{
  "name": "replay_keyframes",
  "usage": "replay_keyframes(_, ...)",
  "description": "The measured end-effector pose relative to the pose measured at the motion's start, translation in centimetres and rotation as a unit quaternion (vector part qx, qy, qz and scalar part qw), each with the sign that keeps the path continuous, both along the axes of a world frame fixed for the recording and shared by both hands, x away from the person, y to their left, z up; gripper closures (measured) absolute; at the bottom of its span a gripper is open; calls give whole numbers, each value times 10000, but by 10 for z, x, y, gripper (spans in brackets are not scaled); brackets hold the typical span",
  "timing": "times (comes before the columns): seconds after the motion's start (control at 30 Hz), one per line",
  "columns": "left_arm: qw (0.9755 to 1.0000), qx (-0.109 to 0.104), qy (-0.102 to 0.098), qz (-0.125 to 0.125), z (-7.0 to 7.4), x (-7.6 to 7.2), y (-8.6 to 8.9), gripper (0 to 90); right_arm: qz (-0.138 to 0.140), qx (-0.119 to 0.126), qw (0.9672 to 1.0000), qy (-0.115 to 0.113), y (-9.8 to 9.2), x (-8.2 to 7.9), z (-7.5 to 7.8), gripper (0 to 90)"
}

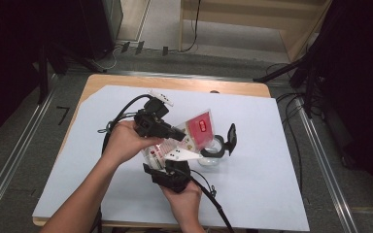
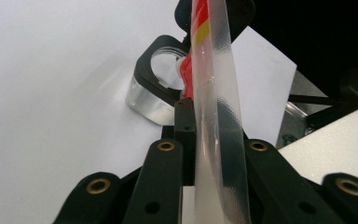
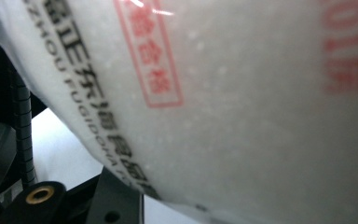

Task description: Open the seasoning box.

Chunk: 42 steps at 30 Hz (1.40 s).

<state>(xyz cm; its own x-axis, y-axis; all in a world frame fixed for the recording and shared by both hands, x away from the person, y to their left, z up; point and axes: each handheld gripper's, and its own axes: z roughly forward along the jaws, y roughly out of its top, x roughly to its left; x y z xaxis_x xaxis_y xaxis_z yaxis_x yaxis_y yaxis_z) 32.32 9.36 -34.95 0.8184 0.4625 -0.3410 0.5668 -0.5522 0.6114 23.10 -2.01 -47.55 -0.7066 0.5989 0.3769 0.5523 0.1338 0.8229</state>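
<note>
At frame centre, my left gripper [image 1: 180,133] is clamped on the top edge of the bag [image 1: 194,133], my right gripper [image 1: 167,165] grips its lower body, tilting it to pour into the jar [image 1: 212,154].

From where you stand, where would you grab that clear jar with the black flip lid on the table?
Probably the jar body, below its black collar. It stands upright with the lid swung open to its right, and the bag hangs at its left over the mouth, so coming level from the near side, jaws either side of the round wall, looks safest.
</note>
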Motion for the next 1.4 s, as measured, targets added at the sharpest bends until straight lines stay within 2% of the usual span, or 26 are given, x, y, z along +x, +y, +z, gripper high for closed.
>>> replay_keyframes(0.23,9996,-218,-102,118,4,-4,-7,835,-1,-122,9996,-257,2,-2,8,566)
replay_keyframes(0.27,9997,-150,-125,112,5,-4,-8,833,-24,-106,9996,-266,2,-2,8,568)
replay_keyframes(0.37,9997,-111,-157,150,5,-5,-9,818,-1,-21,9999,-171,1,1,9,604)
replay_keyframes(0.47,9997,-171,-128,130,4,-3,-9,816,55,37,9999,-112,2,2,10,609)
replay_keyframes(0.6,9998,-70,-102,130,9,0,-9,815,115,88,9999,7,3,4,14,608)
replay_keyframes(0.77,9999,-82,20,113,17,5,-14,818,104,117,9999,-61,2,7,22,582)
replay_keyframes(0.83,9999,-2,109,82,19,9,-17,820,86,105,9999,-78,3,8,24,562)
replay_keyframes(0.9,9997,111,214,102,21,12,-19,819,86,130,9999,-55,2,10,25,589)
replay_keyframes(0.97,9993,43,349,99,19,14,-19,813,90,125,9999,-3,1,11,25,607)
replay_keyframes(1.13,9997,13,228,82,15,14,-19,799,108,108,9998,155,0,10,25,612)
replay_keyframes(1.3,9997,-89,151,194,12,12,-19,784,97,220,9995,223,0,10,24,606)
replay_keyframes(1.4,9997,-106,81,225,11,11,-19,787,77,161,9996,211,0,10,23,605)
